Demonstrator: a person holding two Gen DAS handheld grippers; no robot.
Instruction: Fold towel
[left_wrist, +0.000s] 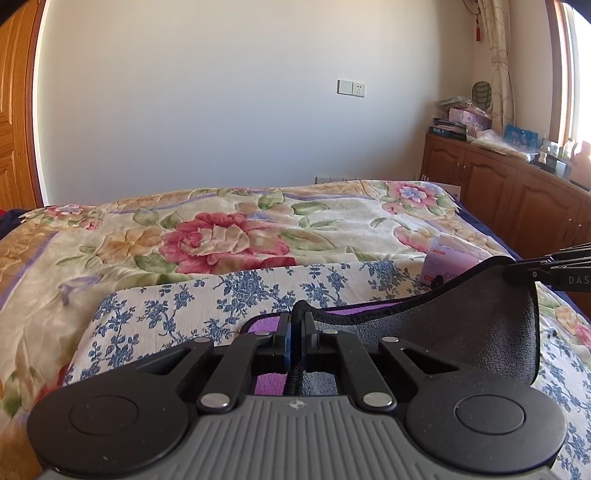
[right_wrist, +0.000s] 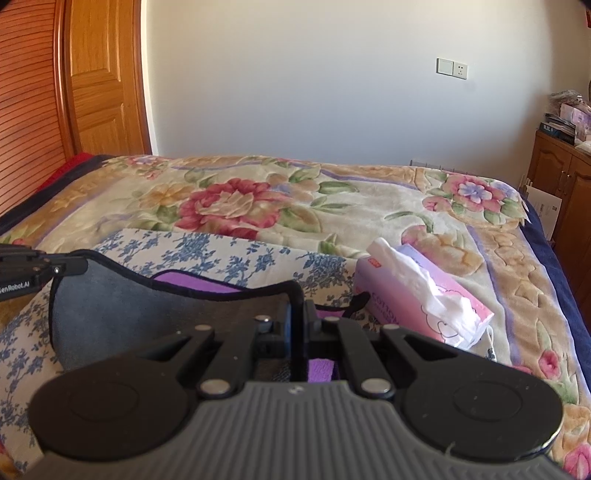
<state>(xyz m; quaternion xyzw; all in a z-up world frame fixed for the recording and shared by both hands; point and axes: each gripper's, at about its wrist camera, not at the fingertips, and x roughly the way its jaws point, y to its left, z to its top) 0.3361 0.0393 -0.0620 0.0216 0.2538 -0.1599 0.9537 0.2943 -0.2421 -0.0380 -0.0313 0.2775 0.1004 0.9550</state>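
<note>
The towel (left_wrist: 480, 317) is dark grey on one side and purple on the other, with a black hem. It lies on a blue-flowered cloth (left_wrist: 229, 295) on the bed. My left gripper (left_wrist: 295, 321) is shut on the towel's near left corner and holds it raised. My right gripper (right_wrist: 297, 314) is shut on the near right corner of the towel (right_wrist: 147, 314). The near edge hangs lifted between the two grippers, and the purple side (right_wrist: 192, 280) shows beyond it. The right gripper also shows at the right edge of the left wrist view (left_wrist: 517, 271).
A pink tissue box (right_wrist: 424, 299) lies on the bed just right of the towel. The floral blanket (left_wrist: 221, 240) covers the bed. A wooden cabinet (left_wrist: 517, 195) with clutter stands at the right, and a wooden door (right_wrist: 103, 74) at the left.
</note>
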